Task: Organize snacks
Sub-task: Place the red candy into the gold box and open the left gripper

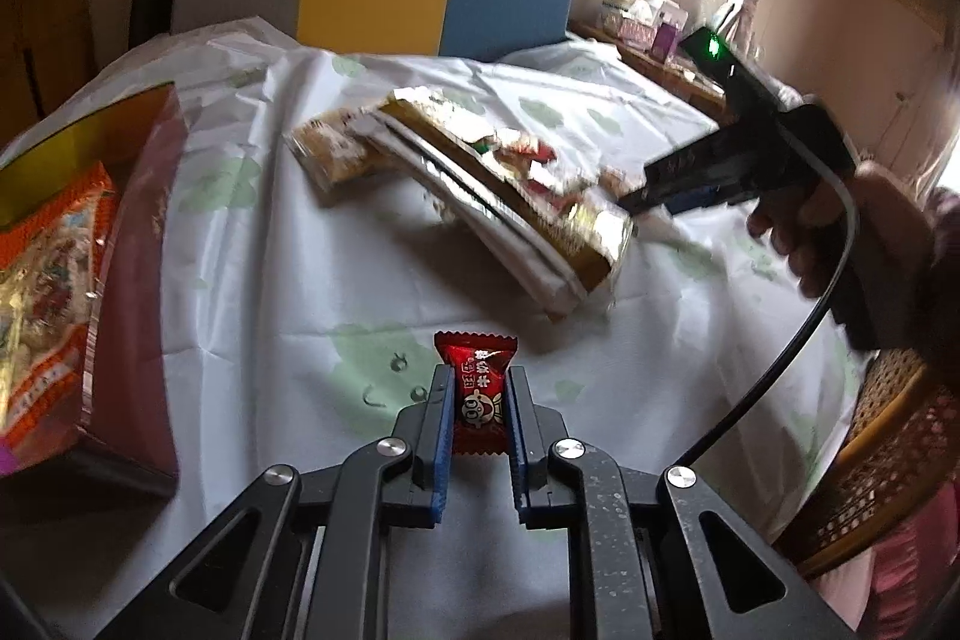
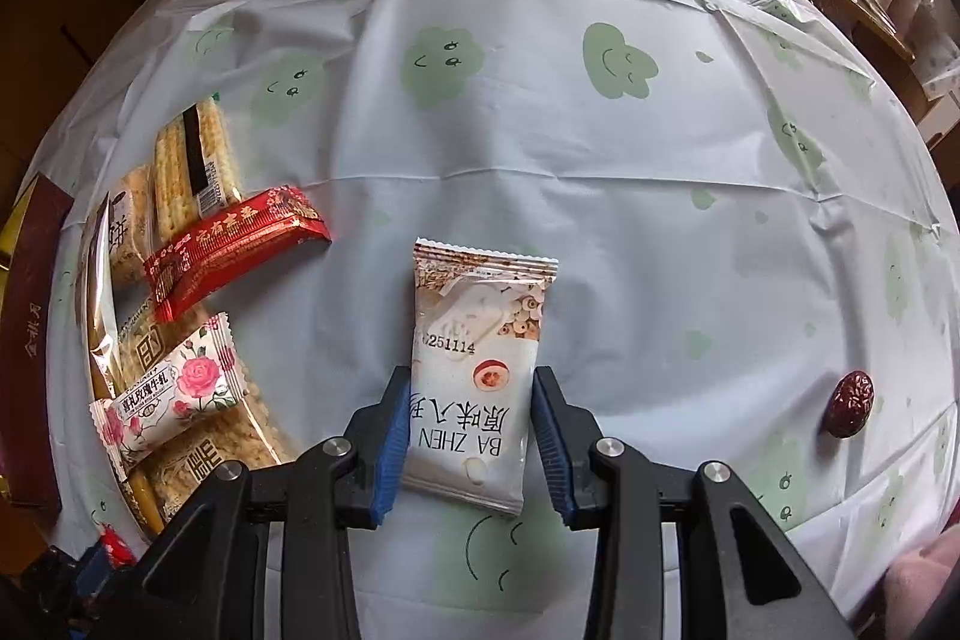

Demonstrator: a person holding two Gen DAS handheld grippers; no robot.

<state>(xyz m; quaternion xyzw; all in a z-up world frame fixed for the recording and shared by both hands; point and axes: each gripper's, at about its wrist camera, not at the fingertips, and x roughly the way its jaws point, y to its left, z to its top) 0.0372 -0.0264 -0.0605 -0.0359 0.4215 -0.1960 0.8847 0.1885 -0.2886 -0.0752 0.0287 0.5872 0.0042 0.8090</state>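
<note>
A desk (image 2: 600,196) under a white cloth with green smiley blobs. The left tongs (image 1: 478,388) clamp a small red candy (image 1: 477,388). The right tongs (image 2: 471,400) grip a white snack packet (image 2: 474,376) at both edges. Other snacks (image 2: 180,292) lie piled beside a maroon box (image 1: 150,250); a red date (image 2: 849,403) sits well apart.

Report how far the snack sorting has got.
Done: an orange packet sits in the box. In hand: left gripper shut on a red candy; right gripper grips the white packet. Left: the pile of snacks and a date lie on the table.
</note>
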